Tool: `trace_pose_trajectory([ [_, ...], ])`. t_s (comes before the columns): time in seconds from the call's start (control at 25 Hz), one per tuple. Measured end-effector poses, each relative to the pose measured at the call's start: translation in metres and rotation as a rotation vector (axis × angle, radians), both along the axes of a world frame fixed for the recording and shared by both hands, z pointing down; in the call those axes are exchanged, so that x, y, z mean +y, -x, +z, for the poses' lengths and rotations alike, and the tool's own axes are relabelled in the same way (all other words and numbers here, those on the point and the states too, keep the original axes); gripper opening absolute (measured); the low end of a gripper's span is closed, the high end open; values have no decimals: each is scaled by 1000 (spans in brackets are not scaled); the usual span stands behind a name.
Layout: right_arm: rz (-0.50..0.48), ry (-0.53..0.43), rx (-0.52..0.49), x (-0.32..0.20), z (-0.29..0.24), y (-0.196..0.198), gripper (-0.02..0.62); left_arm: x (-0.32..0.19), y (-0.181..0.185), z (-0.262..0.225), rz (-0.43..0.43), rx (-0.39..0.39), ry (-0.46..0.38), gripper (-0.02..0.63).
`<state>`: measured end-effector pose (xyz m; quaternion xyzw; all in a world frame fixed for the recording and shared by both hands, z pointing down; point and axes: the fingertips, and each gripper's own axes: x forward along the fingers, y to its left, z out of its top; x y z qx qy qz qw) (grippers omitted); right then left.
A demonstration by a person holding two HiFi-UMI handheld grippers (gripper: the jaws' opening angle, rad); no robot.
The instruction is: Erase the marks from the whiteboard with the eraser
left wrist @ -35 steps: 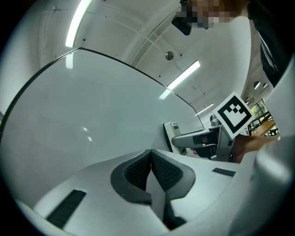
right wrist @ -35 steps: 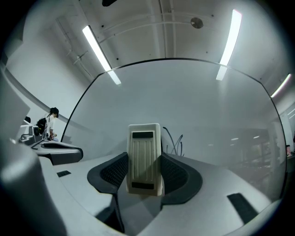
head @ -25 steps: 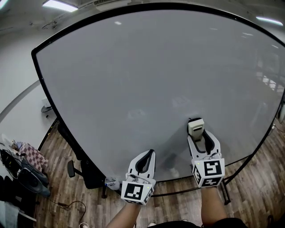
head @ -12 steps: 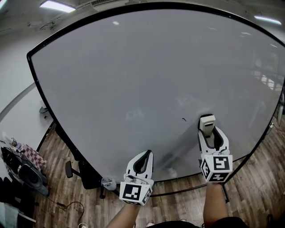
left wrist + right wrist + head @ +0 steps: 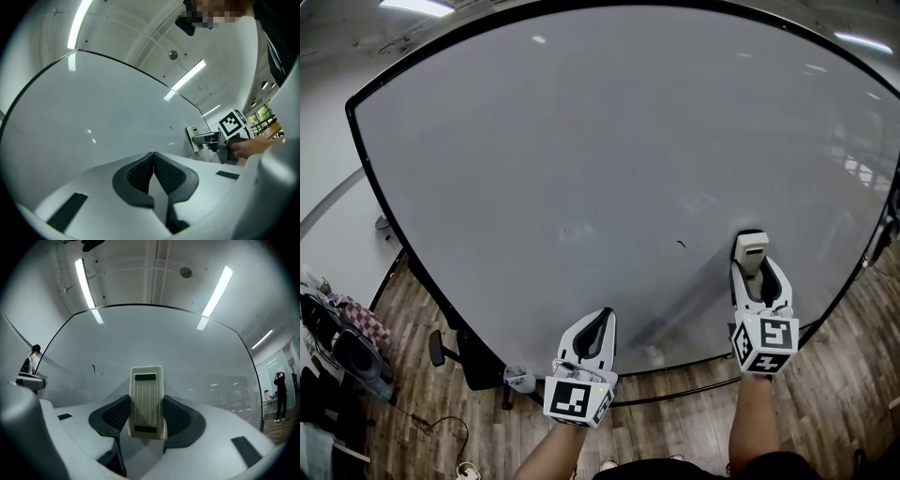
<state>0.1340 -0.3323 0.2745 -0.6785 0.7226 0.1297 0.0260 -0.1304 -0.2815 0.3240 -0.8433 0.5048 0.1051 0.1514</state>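
A large whiteboard (image 5: 600, 159) fills the head view. One small dark mark (image 5: 681, 244) shows on it, left of the eraser; the same mark (image 5: 93, 368) appears in the right gripper view. My right gripper (image 5: 752, 261) is shut on a cream eraser (image 5: 751, 250), which is held against the board at its lower right. The eraser (image 5: 146, 399) sits upright between the dark pads (image 5: 115, 416). My left gripper (image 5: 600, 323) is shut with nothing in it, hanging below the board's lower middle, its pads (image 5: 140, 173) pressed together.
The whiteboard's black frame (image 5: 380, 187) and stand feet (image 5: 502, 398) rest on a wood floor. An office chair (image 5: 455, 352) stands at the lower left, and bags (image 5: 347, 352) lie further left. Ceiling lights reflect in the board.
My right gripper has carried the eraser to the right and slightly up along the board, uncovering the small dark mark. The left gripper has hardly moved.
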Motion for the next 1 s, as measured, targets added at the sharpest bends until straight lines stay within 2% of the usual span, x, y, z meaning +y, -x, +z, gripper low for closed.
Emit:
trace_pose_trajectory([
  [0.12, -2, 3, -9, 6, -1, 1, 245, -2, 1, -4, -6, 5, -8, 20],
  [0.28, -74, -6, -45, 20, -4, 23, 245, -3, 4, -4, -7, 6, -11, 20],
  [0.8, -386, -7, 136, 32, 0, 189, 245, -1, 18, 11, -21, -2, 9, 20],
  [1.0, -382, 18, 140, 20, -1, 212, 247, -6, 47, -2, -79, 38, -20, 20],
])
